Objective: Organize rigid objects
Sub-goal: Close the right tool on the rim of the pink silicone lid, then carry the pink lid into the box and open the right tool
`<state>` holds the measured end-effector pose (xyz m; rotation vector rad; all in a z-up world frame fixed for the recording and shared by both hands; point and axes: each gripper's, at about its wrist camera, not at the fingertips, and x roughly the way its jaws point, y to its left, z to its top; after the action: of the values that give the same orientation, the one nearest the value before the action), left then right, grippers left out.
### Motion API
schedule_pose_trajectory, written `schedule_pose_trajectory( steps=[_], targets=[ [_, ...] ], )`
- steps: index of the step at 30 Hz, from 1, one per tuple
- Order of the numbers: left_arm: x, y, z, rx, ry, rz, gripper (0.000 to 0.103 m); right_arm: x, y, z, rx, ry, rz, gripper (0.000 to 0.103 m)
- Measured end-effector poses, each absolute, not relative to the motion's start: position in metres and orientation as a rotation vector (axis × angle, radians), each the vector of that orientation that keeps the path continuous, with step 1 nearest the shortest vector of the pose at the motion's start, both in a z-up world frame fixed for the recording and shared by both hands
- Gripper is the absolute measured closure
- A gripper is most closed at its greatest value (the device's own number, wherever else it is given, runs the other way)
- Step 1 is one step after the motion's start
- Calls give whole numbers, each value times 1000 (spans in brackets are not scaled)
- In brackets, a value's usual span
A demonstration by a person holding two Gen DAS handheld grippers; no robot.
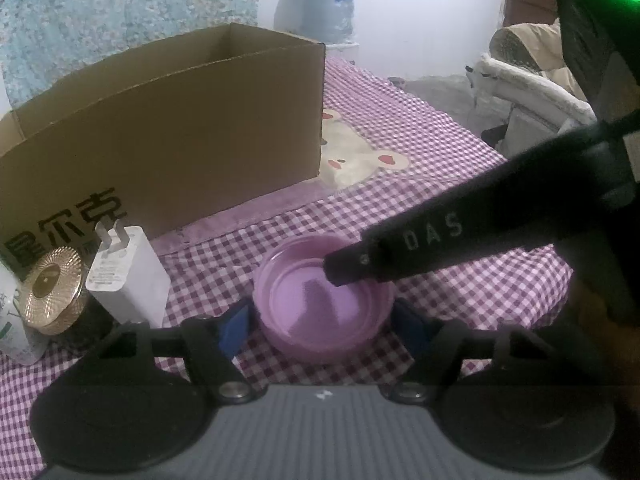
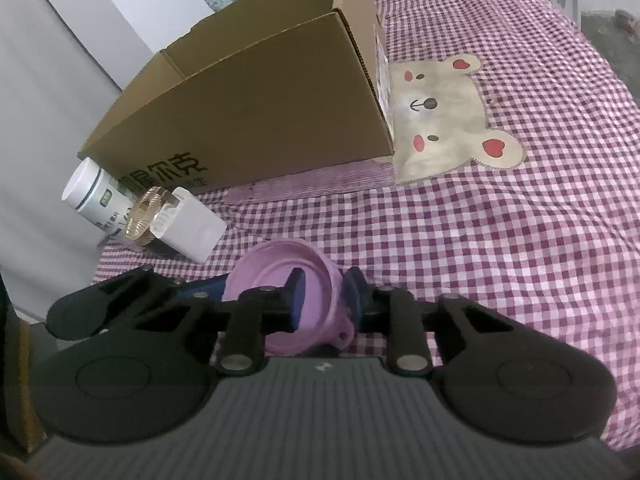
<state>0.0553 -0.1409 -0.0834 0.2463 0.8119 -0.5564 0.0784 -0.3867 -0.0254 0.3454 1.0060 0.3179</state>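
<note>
A shallow pink bowl (image 1: 320,304) lies on the checked bedspread. My left gripper (image 1: 322,330) is open with its blue pads on either side of the bowl. In the right wrist view my right gripper (image 2: 324,294) is shut on the rim of the pink bowl (image 2: 276,276), one finger inside it and one outside. The right gripper's finger (image 1: 400,252) reaches into the bowl in the left wrist view. An open cardboard box (image 1: 168,136) stands behind; it also shows in the right wrist view (image 2: 248,104).
A white charger plug (image 1: 128,276), a gold-lidded jar (image 1: 54,292) and a white bottle (image 2: 96,196) lie left of the bowl, by the box. The bedspread (image 2: 500,240) with a bear patch (image 2: 444,116) stretches to the right. A chair (image 1: 532,84) stands beyond the bed.
</note>
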Motion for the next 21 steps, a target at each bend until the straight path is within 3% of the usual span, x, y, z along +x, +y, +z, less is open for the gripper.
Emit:
schedule_pose_trajectory(
  steps=[4,11,21],
  targets=[
    [54,-141,-83,246,807,-552,29,77,-389,-26,342,1001,306,92],
    [42,-142,-70,263,773,-545,29,69,-391,-16,351,982,291,93],
    [29,-119,4,265,632,-472,29,62,-374,59,284,833,372,93]
  ],
)
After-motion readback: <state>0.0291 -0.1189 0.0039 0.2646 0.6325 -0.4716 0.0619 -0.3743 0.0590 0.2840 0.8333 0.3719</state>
